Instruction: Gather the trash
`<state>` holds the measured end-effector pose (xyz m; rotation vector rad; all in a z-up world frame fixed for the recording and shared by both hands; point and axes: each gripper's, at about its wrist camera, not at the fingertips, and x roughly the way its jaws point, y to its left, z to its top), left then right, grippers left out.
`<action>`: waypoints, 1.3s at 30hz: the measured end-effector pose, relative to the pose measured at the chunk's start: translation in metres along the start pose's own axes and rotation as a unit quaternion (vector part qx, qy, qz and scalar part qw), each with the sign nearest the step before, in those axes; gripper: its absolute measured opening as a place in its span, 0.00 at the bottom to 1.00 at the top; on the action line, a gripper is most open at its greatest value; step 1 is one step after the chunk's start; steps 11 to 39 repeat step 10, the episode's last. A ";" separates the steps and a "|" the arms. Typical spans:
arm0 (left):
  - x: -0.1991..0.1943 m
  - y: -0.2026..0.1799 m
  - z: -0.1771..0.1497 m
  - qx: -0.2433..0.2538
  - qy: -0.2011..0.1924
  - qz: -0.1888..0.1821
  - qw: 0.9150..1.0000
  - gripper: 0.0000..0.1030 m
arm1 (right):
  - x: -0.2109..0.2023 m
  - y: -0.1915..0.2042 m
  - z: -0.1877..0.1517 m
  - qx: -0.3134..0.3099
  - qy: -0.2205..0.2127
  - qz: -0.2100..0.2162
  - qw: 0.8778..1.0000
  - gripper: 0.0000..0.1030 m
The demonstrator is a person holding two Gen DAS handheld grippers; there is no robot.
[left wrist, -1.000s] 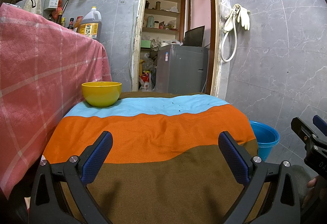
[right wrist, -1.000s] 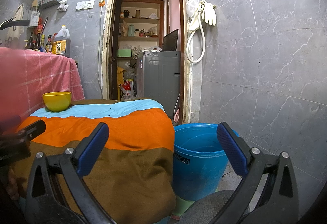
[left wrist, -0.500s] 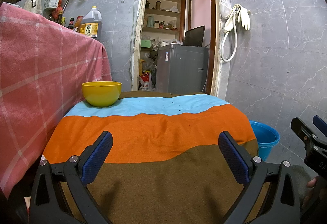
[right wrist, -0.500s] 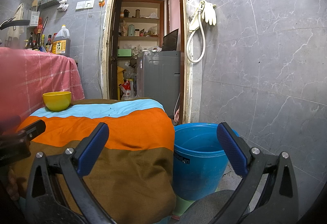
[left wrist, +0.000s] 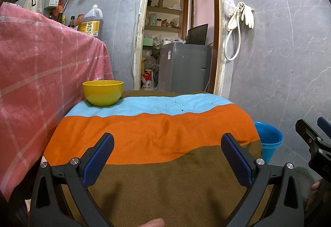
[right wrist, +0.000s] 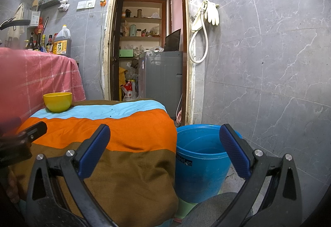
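A yellow bowl (left wrist: 102, 93) stands at the far left corner of a table covered by a blue, orange and brown striped cloth (left wrist: 153, 136). Small dark specks (left wrist: 175, 102) lie on the blue stripe. A blue bucket (right wrist: 201, 159) stands on the floor at the table's right side; it also shows in the left wrist view (left wrist: 268, 140). My left gripper (left wrist: 168, 156) is open and empty above the brown stripe. My right gripper (right wrist: 165, 150) is open and empty, over the table's right edge and the bucket. The bowl shows in the right wrist view (right wrist: 57, 101).
A pink checked cloth (left wrist: 41, 82) covers a higher counter on the left, with an oil jug (left wrist: 92, 24) and bottles on it. An open doorway (left wrist: 178, 40) lies behind the table. A hose and gloves (left wrist: 240, 20) hang on the grey tiled wall.
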<state>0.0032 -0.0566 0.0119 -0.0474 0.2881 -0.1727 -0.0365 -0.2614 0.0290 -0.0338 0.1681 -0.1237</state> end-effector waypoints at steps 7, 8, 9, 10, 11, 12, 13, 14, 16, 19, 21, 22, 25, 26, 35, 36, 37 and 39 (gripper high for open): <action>0.002 0.002 0.002 0.001 0.005 0.008 1.000 0.98 | 0.000 0.002 -0.001 -0.001 0.001 0.001 1.000 1.00; 0.000 0.001 0.001 0.000 0.005 0.008 1.000 0.98 | 0.000 0.001 -0.001 0.000 0.001 0.001 1.000 1.00; 0.000 0.001 0.001 0.000 0.006 0.008 1.000 0.98 | 0.000 0.001 -0.001 0.000 0.001 0.001 1.000 1.00; 0.000 0.001 0.002 0.000 0.006 0.008 1.000 0.98 | 0.000 0.001 -0.001 0.000 0.001 0.001 1.000 1.00; 0.000 0.001 0.002 0.000 0.006 0.008 1.000 0.98 | 0.000 0.001 -0.001 0.000 0.001 0.001 1.000 1.00; 0.000 0.001 0.002 0.000 0.006 0.008 1.000 0.98 | 0.000 0.001 -0.001 0.000 0.001 0.001 1.000 1.00; 0.000 0.001 0.002 0.000 0.006 0.008 1.000 0.98 | 0.000 0.001 -0.001 0.000 0.001 0.001 1.000 1.00; 0.000 0.001 0.002 0.000 0.006 0.008 1.000 0.98 | 0.000 0.001 -0.001 0.000 0.001 0.001 1.000 1.00; 0.000 0.001 0.002 0.000 0.006 0.008 1.000 0.98 | 0.000 0.001 -0.001 0.000 0.001 0.001 1.000 1.00; 0.000 0.001 0.002 0.000 0.006 0.008 1.000 0.98 | 0.000 0.001 -0.001 0.000 0.001 0.001 1.000 1.00; 0.000 0.001 0.002 0.000 0.006 0.008 1.000 0.98 | 0.000 0.001 -0.001 0.000 0.001 0.001 1.000 1.00; 0.000 0.001 0.002 0.000 0.006 0.008 1.000 0.98 | 0.000 0.001 -0.001 0.000 0.001 0.001 1.000 1.00; 0.000 0.001 0.002 0.000 0.006 0.008 1.000 0.98 | 0.000 0.001 -0.001 0.000 0.001 0.001 1.000 1.00; 0.000 0.001 0.002 0.000 0.006 0.008 1.000 0.98 | 0.000 0.001 -0.001 0.000 0.001 0.001 1.000 1.00; 0.000 0.001 0.002 0.000 0.006 0.008 1.000 0.98 | 0.000 0.001 -0.001 0.000 0.001 0.001 1.000 1.00; 0.000 0.001 0.002 0.000 0.006 0.008 1.000 0.98 | 0.000 0.001 -0.001 0.000 0.001 0.001 1.000 1.00; 0.000 0.001 0.002 0.000 0.006 0.008 1.000 0.98 | 0.000 0.001 -0.001 0.000 0.001 0.001 1.000 1.00; 0.000 0.001 0.002 0.000 0.006 0.008 1.000 0.98 | 0.000 0.001 -0.001 0.000 0.001 0.001 1.000 1.00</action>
